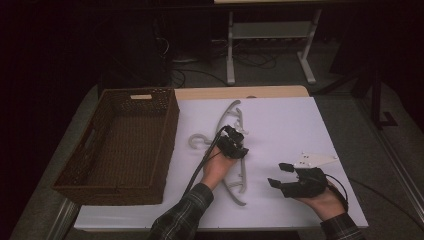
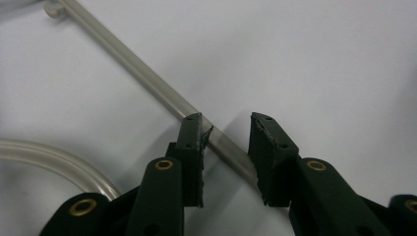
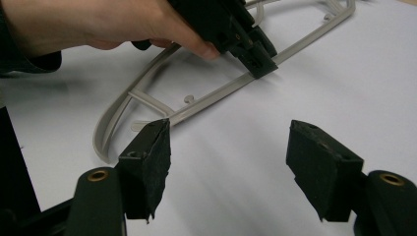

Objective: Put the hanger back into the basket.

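A basket (image 1: 120,145) is set on the left half of the table (image 1: 300,120), with a hanger (image 1: 239,150) laid just to its right, near the middle. The left gripper (image 1: 241,141) is placed over the hanger, whose bar (image 2: 147,78) is seen between its jaws. The right gripper (image 1: 279,175) is held well apart to the right, near the front edge.

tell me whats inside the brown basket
The wicker basket looks empty in the high view: its bare woven floor shows, with nothing lying on it. The inner face of its near wall is hidden by the rim, and the picture is dim there.
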`<state>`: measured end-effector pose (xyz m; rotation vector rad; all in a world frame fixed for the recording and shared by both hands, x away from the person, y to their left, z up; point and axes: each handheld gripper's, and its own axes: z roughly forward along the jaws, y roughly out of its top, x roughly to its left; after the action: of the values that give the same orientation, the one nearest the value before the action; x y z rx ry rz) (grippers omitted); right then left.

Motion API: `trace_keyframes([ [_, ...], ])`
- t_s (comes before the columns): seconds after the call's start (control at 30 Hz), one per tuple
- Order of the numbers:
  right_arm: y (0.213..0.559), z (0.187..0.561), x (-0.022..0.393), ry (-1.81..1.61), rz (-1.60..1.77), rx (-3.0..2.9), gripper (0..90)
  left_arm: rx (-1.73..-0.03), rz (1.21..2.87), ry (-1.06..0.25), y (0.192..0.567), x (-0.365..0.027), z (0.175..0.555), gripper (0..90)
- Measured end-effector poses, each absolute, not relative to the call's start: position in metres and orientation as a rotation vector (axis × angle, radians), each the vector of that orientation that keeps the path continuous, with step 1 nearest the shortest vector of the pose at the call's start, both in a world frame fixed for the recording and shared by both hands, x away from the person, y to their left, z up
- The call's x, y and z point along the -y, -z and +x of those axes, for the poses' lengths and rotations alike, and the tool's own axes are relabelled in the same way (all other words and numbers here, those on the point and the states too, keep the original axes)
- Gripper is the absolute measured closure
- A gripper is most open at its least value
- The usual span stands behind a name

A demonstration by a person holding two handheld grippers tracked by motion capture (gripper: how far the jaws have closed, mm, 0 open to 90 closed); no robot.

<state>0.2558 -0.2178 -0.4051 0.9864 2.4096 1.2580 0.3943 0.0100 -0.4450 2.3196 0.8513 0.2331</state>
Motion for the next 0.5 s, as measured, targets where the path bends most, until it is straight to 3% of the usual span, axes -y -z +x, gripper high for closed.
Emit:
trace_keyframes([
  [0.5,0.405,0.255,0.218,-1.266,0.991,-2.402,33.4,-0.857,2.326,-0.142,0.442,-0.025,0.386,68.5],
])
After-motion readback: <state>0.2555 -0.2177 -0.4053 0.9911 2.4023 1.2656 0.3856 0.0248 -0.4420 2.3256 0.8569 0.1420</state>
